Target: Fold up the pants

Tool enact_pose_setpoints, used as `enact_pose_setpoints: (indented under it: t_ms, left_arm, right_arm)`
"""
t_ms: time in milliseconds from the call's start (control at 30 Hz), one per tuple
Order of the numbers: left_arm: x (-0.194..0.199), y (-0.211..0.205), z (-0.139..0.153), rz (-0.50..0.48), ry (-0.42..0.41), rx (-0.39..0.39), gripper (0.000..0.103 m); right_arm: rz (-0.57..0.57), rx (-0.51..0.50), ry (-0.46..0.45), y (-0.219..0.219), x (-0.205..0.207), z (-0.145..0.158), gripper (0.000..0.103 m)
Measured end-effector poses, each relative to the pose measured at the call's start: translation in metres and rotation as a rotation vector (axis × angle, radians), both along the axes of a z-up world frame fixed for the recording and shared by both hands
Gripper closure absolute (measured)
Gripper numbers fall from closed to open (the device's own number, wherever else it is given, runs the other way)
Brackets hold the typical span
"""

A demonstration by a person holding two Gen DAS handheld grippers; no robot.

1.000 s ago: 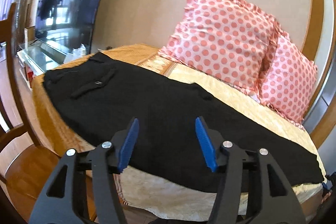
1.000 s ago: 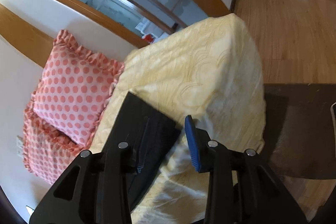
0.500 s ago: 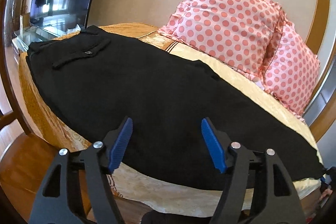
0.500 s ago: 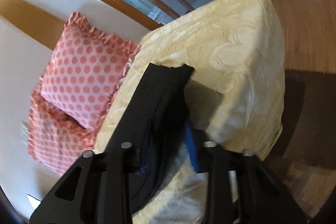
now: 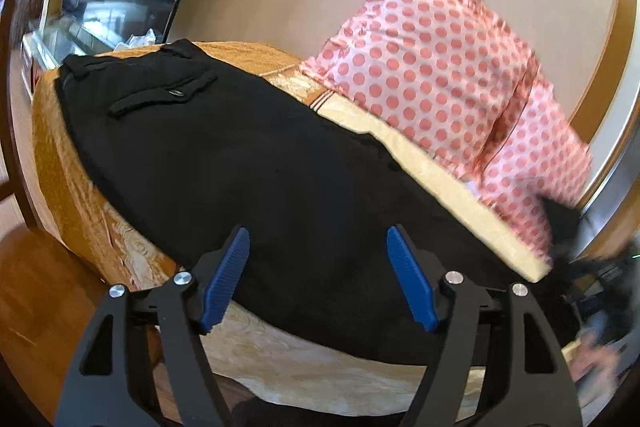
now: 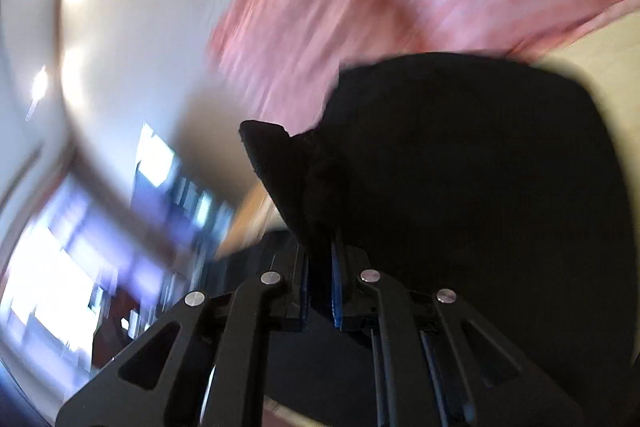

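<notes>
Two grippers: right gripper (image 6: 318, 267) jaws clamped on hem of pants (image 5: 280, 163), lifting it to fold leg over; left gripper (image 5: 318, 279) jaws wide, pants spread on bed (image 5: 84, 187) just ahead.

The pants (image 5: 256, 163) are being stretched lengthwise across the bed (image 5: 420, 155), waistband at the far left. Two pillows (image 5: 432, 67) are being propped against the wall behind, to the right. The left gripper (image 5: 318, 277) is being held spread above the near edge; the hem is being pinched in the right gripper (image 6: 318, 279).
</notes>
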State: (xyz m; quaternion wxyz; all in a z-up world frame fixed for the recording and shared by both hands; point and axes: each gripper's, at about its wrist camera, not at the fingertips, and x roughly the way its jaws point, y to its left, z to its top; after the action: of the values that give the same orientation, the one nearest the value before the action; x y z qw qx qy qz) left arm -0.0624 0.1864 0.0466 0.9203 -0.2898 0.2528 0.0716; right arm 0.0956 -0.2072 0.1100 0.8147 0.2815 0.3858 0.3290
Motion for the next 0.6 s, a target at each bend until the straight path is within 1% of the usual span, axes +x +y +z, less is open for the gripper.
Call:
enact_pose_setpoints:
  t_ms: [67, 133, 167, 267, 300, 333, 433, 500, 600]
  left_arm:
    - [-0.012, 0.008, 0.004, 0.028, -0.009, 0.000, 0.031]
    - [-0.028, 0.020, 0.007, 0.079, -0.007, 0.008, 0.031]
    - [-0.034, 0.026, 0.007, 0.101, -0.008, 0.003, 0.030]
    - [-0.048, 0.045, 0.002, 0.169, 0.004, -0.017, 0.030]
    - [-0.049, 0.050, -0.001, 0.185, 0.011, -0.022, 0.030]
    - [-0.050, 0.055, -0.004, 0.198, 0.021, -0.029, 0.030]
    - [-0.049, 0.068, -0.016, 0.219, 0.041, -0.085, 0.030]
    - [-0.049, 0.071, -0.021, 0.224, 0.046, -0.113, 0.030]
    - [-0.046, 0.072, -0.026, 0.217, 0.053, -0.137, 0.030]
  right_arm:
    - [0.159, -0.086, 0.075, 0.062, -0.003, -0.032, 0.094]
    - [0.202, -0.113, 0.102, 0.087, -0.007, -0.046, 0.094]
    - [0.199, -0.118, 0.091, 0.092, -0.007, -0.046, 0.094]
    - [0.169, -0.064, 0.013, 0.093, -0.001, -0.022, 0.094]
    - [0.170, -0.085, -0.036, 0.096, -0.002, -0.013, 0.094]
    - [0.184, -0.119, -0.065, 0.103, -0.005, -0.010, 0.094]
    - [0.240, -0.189, -0.095, 0.118, -0.021, -0.018, 0.094]
    - [0.241, -0.195, -0.116, 0.121, -0.026, -0.021, 0.094]
    - [0.246, -0.180, -0.150, 0.127, -0.029, -0.014, 0.094]
